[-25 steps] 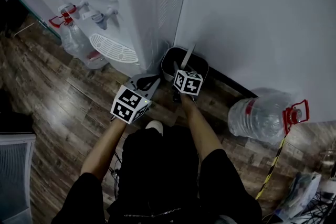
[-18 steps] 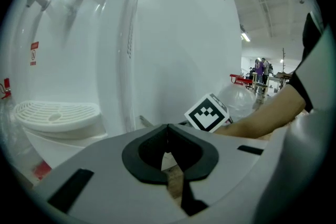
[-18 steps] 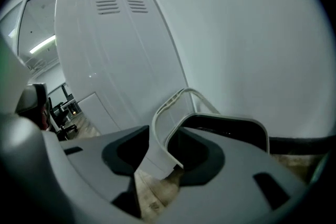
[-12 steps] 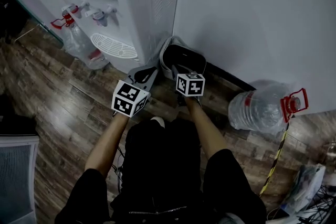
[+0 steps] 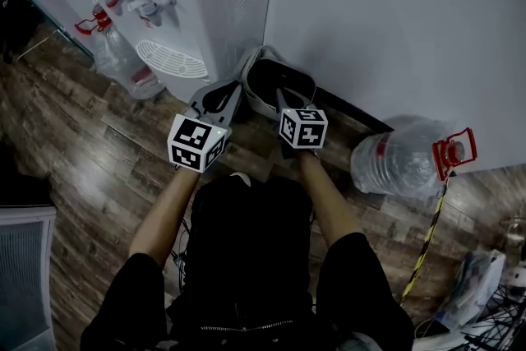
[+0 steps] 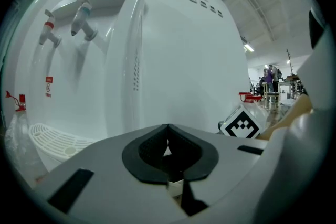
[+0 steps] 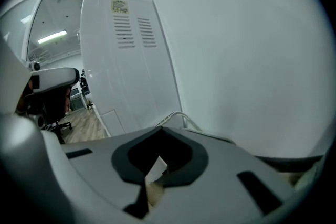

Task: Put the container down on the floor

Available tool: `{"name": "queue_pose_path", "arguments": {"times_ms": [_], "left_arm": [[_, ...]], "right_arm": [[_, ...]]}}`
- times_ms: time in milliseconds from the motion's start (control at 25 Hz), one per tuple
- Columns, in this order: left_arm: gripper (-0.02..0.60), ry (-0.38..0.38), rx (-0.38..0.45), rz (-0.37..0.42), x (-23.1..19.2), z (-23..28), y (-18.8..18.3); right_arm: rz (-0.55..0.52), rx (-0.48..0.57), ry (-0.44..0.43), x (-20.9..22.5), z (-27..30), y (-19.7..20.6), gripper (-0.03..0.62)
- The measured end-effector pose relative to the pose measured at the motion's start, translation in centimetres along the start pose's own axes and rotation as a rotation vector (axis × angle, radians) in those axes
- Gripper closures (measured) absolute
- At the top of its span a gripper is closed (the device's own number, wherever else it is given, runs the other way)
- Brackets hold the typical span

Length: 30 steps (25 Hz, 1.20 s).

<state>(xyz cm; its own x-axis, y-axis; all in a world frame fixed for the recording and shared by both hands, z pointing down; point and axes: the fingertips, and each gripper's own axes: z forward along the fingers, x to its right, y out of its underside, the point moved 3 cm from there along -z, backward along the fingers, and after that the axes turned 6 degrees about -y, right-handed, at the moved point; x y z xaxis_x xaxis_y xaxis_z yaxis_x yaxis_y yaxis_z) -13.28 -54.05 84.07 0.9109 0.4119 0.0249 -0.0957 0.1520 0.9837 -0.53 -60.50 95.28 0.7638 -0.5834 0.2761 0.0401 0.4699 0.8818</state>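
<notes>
Left claw (image 5: pixel 236 88), right claw (image 5: pixel 280 99): my jaws shut, right just closed, no item seen between pads. Both at container (image 5: pixel 288 76) rim, placed for two-sided carry.

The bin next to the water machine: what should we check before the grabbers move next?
1. Right gripper shut: ok, its jaws have just closed.
2. Right gripper gripping the container rim: cannot tell; nothing clear shows between the jaws.
3. Left gripper helping: not ok; shut on nothing, facing the water dispenser.
4. Bare floor to set it on: ok.
5. Big water bottle out of the way: ok, apart from the container, at the right.
</notes>
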Motion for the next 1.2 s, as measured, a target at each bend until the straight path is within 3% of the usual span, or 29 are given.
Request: {"name": "queue_pose_path", "arguments": {"times_ms": [200, 400, 480, 760, 1000, 1200], "left_arm": [[0.566, -0.005, 0.012, 0.005, 0.0, 0.3, 0.0], [0.566, 0.024, 0.011, 0.008, 0.7, 1.1, 0.6], [0.566, 0.037, 0.025, 0.02, 1.1, 1.5, 0.3], [0.566, 0.102, -0.021, 0.065, 2.4, 3.1, -2.6], [0.566, 0.176, -0.086, 0.143, 4.3, 2.6, -10.0], [0.566, 0.2, -0.152, 0.132, 5.1, 0.8, -17.7]], "right_arm": [[-0.015, 0.057, 0.027, 0.0, -1.0, -0.8, 0.583], [-0.223, 0.06, 0.081, -0.5, -1.9, -0.5, 0.583], [-0.26, 0.069, 0.078, -0.6, -2.2, -0.6, 0.583], [-0.245, 0.106, 0.1, -0.9, -4.4, -4.5, 0.583], [-0.184, 0.055, 0.128, -2.1, -7.9, -10.5, 0.583], [-0.145, -0.005, 0.15, -4.8, -12.2, -17.2, 0.583]]}}
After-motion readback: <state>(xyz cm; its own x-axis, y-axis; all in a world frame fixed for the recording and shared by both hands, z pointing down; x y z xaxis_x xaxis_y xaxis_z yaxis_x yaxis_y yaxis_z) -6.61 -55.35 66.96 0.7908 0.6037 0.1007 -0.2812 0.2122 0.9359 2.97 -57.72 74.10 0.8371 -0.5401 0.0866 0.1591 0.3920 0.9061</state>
